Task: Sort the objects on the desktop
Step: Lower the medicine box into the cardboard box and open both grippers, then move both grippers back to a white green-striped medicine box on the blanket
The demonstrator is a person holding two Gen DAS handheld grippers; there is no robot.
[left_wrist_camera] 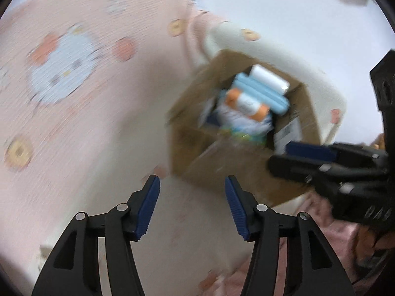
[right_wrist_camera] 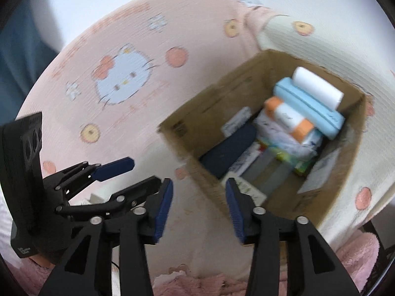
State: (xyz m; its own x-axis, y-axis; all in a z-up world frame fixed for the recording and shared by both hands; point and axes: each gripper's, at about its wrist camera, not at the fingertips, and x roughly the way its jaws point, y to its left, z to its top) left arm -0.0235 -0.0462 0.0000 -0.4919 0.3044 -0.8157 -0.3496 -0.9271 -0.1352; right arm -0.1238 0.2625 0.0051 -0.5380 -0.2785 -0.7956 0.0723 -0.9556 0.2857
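Left wrist view, blurred, has the left gripper with its blue pads spread wide and nothing between them, hanging over a pink cloth printed with a cartoon cat face and round orange and yellow spots. Ahead and to the right an open cardboard box sits on the cloth, and just beyond it lies a cream cloth. Inside the box, a white roll lies at the far end against a light blue case, and an orange-and-white tube lies beside that, all on top of pale packets. The right gripper reaches in from the right edge, near the box's near right corner. Right wrist view shows the right gripper parted too, pads well apart and empty, just short of the box; here the box also holds a dark blue oblong thing at its left side, with the roll, case and tube stacked toward the far right corner. The left gripper shows at lower left, open, over the pink cloth.
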